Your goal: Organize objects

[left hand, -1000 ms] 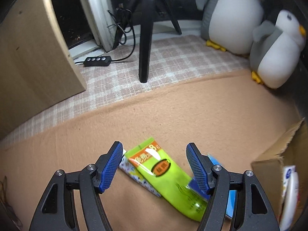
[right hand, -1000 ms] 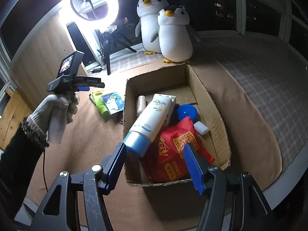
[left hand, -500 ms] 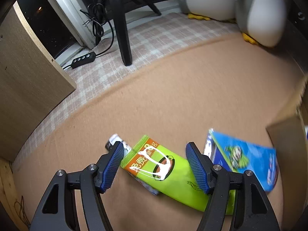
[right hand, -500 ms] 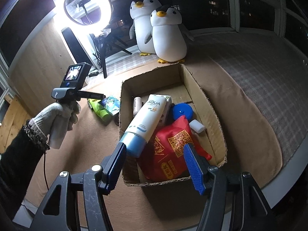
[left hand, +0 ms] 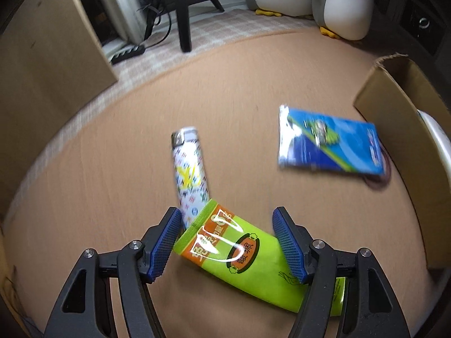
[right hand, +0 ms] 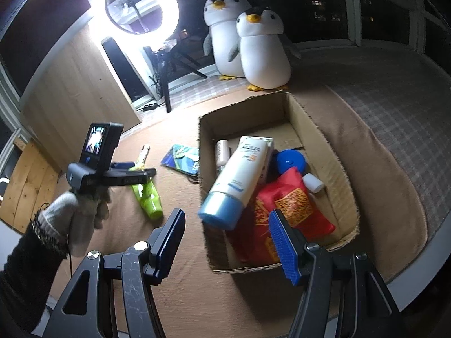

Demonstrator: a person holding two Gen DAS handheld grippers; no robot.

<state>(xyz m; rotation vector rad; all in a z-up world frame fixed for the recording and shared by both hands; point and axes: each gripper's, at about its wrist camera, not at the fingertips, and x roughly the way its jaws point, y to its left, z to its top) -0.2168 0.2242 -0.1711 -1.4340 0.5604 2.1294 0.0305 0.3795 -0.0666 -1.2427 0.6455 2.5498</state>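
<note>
My left gripper is open, its blue pads on either side of a lime-green tube that lies on the brown mat. A white patterned tube lies partly under it, and a blue packet lies to the right. My right gripper is open and empty, held above the near end of a cardboard box. The box holds a white sunscreen tube, a red pouch, a blue lid and small bottles. The green tube and the left gripper show in the right wrist view.
Two plush penguins stand behind the box. A ring light on a tripod and a power strip stand at the back left beside a wooden panel. The box corner is at the right in the left wrist view.
My left gripper has pulled back and tilted down, so the patterned tube and blue packet now show fully. The right gripper has shifted slightly over the box.
</note>
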